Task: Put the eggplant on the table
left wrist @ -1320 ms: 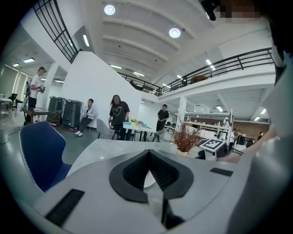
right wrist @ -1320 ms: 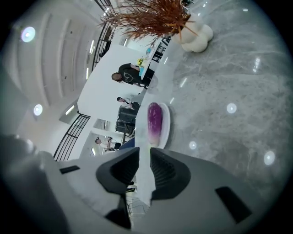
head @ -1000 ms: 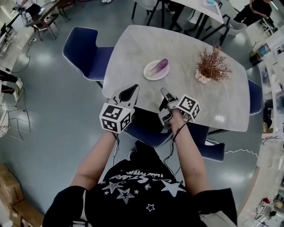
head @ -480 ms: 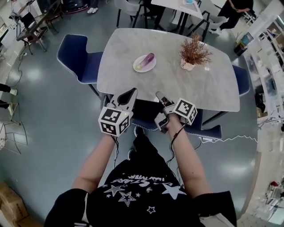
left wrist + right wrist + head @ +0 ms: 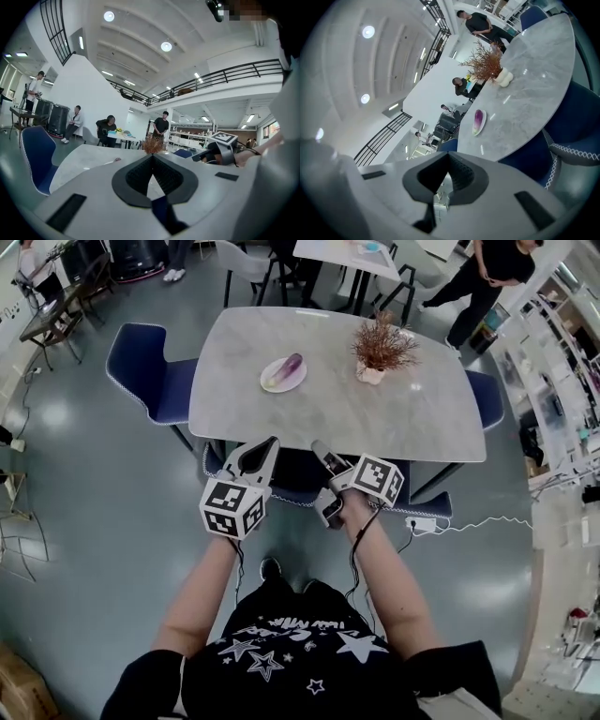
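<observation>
I hold both arms out, left gripper (image 5: 269, 442) and right gripper (image 5: 320, 446) side by side, each closed and empty, tips aimed at twelve o'clock toward the eggplant (image 5: 292, 364).

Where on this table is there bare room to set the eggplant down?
The whole near half of the table is bare, from the plate to the near edge; so is the right end beyond the dried plant. Only the far strip holds things: the plate with the eggplant, and the plant.
</observation>
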